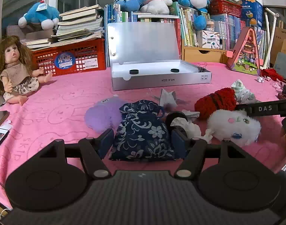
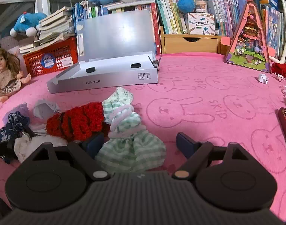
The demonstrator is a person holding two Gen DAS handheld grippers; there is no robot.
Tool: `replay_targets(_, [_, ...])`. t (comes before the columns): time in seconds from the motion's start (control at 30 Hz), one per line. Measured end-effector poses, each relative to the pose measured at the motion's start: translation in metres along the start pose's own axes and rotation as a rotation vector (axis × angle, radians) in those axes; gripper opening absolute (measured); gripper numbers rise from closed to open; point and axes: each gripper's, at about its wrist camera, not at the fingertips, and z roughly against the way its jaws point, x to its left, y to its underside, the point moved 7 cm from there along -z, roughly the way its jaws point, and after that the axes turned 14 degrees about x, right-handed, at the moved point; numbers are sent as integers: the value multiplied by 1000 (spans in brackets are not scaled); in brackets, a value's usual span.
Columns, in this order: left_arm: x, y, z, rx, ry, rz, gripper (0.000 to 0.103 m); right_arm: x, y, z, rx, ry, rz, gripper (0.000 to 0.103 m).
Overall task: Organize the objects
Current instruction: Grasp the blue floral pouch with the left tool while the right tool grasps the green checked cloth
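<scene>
Pouch, dark blue with white flowers, is lying on the pink cloth of the worktop, bracketed by the left tool. Its pads are seen at both flanks of the pouch; whether they press or merely touch cannot be told, so a firm grip is not confirmed. Purple fluff is just beside the pouch on its left, crumpled tissue on its right. The open grey box is set further back, lid up, two black discs inside.

Right tool is held wide: the green striped doll dress lies between the pads, against the left pad and clear of the right. Red knit piece touches the dress at left.

Step judged: pick-up phase, nothing lifted yet. Next move: both tools to be closed on their items, lifted clear of neighbours, then carried to the box, presumably. Snagging of tissue or knit is to be watched.
</scene>
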Motion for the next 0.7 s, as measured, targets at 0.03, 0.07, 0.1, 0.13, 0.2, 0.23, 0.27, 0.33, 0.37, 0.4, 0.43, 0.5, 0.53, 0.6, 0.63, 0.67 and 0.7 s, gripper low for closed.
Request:
replay_targets(0.03, [0, 0, -1, 0, -1, 0, 73, 0, 0, 1, -6, -5, -6, 89])
replay_targets(0.07, [-1, -1, -2, 0, 0, 1, 73, -1, 1, 3, -12, -9, -12, 89])
replay_targets(0.1, [-1, -1, -3, 0, 1, 2, 73, -2, 2, 5, -21, -13, -19, 89])
replay_targets(0.13, [-2, -1, -4, -1, 1, 3, 73, -2, 2, 7, -30, -15, -22, 88])
replay_targets(0.2, [-2, -1, -5, -4, 3, 4, 72, -3, 2, 13, -53, -15, -19, 86])
replay_targets(0.23, [-2, -1, -6, -4, 4, 4, 72, -2, 1, 16, -64, -14, -17, 84])
replay_targets(0.27, [-2, -2, -8, -2, 5, 6, 71, -2, 1, 18, -74, -11, -14, 81])
replay_targets(0.33, [-2, -2, -8, -2, 7, 16, 70, -1, -1, 23, -90, -3, -8, 78])
replay_targets(0.37, [-1, -3, -8, -2, 10, 21, 69, -1, -1, 24, -93, -2, -6, 77])
replay_targets(0.4, [0, -3, -8, -1, 13, 25, 67, 0, -1, 24, -93, -4, -3, 76])
replay_targets(0.43, [1, -3, -7, 0, 17, 31, 66, 0, -1, 24, -92, -5, -1, 75])
replay_targets(0.5, [3, -3, -6, 1, 26, 48, 63, 2, -1, 23, -89, -9, 2, 72])
replay_targets(0.53, [4, -3, -5, 2, 31, 56, 62, 2, 0, 23, -88, -11, 2, 70])
replay_targets(0.6, [6, -3, -5, 3, 35, 64, 60, 4, 1, 23, -86, -15, 5, 62])
replay_targets(0.63, [6, -4, -4, 2, 34, 64, 59, 5, 1, 23, -86, -16, 7, 57])
replay_targets(0.67, [6, -4, -4, 1, 31, 63, 59, 6, 1, 23, -85, -15, 13, 52])
replay_targets(0.7, [6, -5, -3, 0, 27, 63, 57, 7, 1, 23, -87, -12, 16, 49])
